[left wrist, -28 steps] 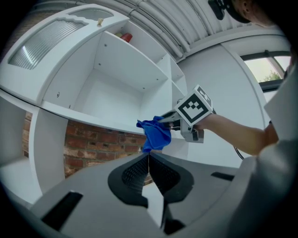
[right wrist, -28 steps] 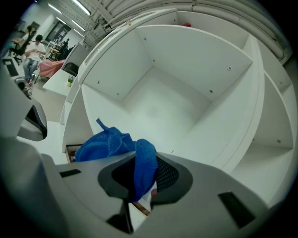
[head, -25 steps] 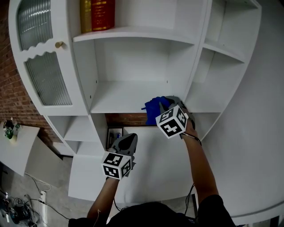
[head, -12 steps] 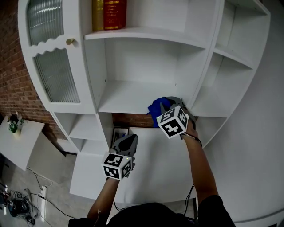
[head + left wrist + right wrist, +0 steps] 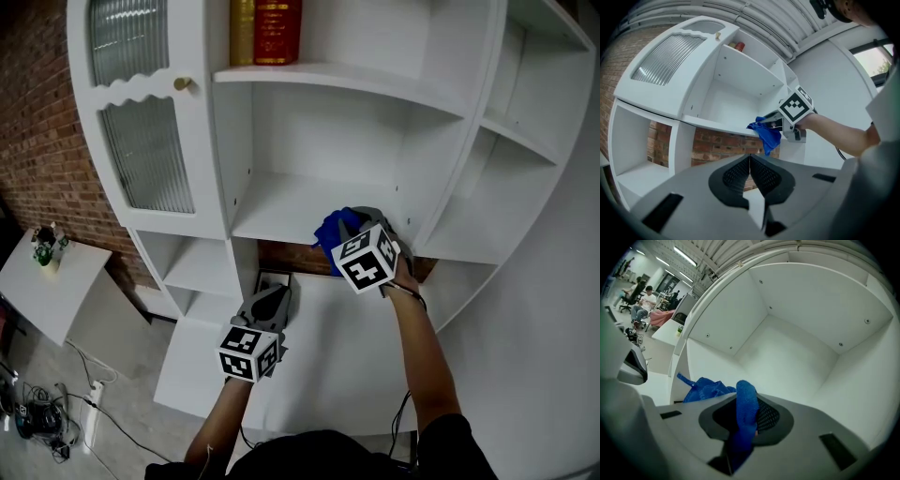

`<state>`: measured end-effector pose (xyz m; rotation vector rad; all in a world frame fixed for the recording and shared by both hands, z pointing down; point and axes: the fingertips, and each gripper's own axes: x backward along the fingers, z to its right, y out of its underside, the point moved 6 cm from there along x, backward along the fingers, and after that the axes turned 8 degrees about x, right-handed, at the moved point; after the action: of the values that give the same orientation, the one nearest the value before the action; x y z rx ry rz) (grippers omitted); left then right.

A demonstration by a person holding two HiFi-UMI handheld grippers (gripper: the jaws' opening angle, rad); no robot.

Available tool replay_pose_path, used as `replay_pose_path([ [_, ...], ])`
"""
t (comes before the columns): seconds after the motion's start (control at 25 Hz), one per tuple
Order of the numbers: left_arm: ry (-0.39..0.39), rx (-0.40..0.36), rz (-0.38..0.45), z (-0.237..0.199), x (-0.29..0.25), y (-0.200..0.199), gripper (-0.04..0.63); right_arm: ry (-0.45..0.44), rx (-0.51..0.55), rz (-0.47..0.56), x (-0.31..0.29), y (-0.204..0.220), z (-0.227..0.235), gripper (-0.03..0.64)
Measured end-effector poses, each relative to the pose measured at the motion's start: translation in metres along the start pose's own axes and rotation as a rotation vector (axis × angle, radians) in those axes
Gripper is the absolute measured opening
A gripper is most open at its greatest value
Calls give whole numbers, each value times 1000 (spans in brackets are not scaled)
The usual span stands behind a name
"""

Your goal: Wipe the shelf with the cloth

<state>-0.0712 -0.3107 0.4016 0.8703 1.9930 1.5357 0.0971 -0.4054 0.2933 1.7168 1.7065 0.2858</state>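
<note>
My right gripper (image 5: pixel 352 225) is shut on a blue cloth (image 5: pixel 334 232) at the front right edge of the white middle shelf (image 5: pixel 291 206). In the right gripper view the cloth (image 5: pixel 744 408) is pinched between the jaws, the rest bunched to the left, with the shelf (image 5: pixel 787 366) bay ahead. The left gripper (image 5: pixel 270 302) hangs lower, below the shelf, shut with nothing in it. From the left gripper view (image 5: pixel 750 171) the cloth (image 5: pixel 766 133) droops over the shelf's front edge under the right gripper (image 5: pixel 780 123).
A glass cabinet door (image 5: pixel 141 141) with a brass knob (image 5: pixel 181 83) stands left of the bay. Books (image 5: pixel 265 30) sit on the shelf above. Brick wall (image 5: pixel 37 159) shows at left, a small white table (image 5: pixel 47 281) below it, and cables (image 5: pixel 37 417) on the floor.
The head view has swung so the cabinet sits further right in the picture. Both grippers and the cloth stay at much the same place by the shelf's front edge.
</note>
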Motion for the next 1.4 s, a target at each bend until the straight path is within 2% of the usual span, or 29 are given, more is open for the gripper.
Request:
replay_pose_path([
  [1.4,-207,0,48,-65,58,-14,17,-128,45,178,-48,-102,-63,80],
])
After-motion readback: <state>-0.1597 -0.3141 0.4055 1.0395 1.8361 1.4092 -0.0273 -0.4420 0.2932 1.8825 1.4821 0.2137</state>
